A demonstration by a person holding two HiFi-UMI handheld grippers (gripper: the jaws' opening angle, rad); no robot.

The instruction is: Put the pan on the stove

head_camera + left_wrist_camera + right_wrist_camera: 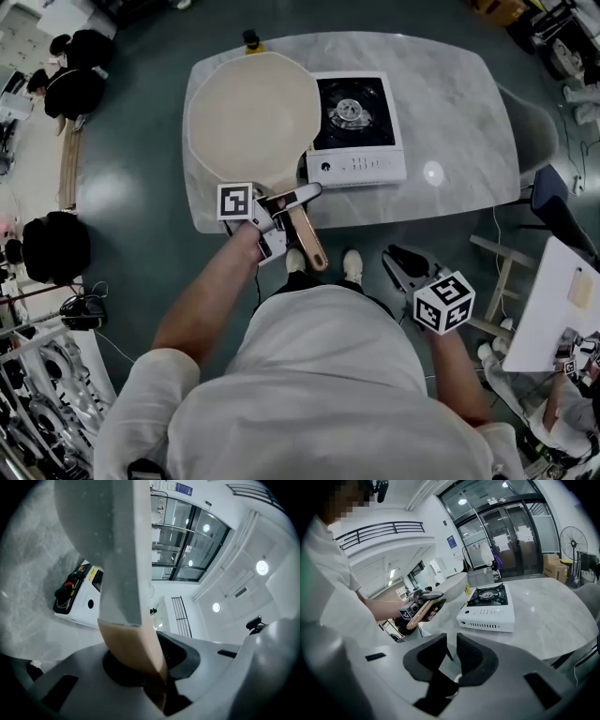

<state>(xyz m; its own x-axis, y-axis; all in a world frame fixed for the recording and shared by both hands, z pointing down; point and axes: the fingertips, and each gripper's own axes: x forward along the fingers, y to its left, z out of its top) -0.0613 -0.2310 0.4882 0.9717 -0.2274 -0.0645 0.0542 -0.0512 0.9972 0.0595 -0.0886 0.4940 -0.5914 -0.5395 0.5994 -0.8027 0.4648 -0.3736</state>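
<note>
pan: held over the left half of the desk, bowl up, bare cream inside, rim at the left edge of the stove | axis: wooden handle points back toward the person | left claw: clenched on that handle | right claw: released, empty, off the desk's near edge

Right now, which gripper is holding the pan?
The left gripper: its jaws are clamped on the wooden handle of the pan. The right gripper has nothing between its jaws and is off the table's near edge.
</note>
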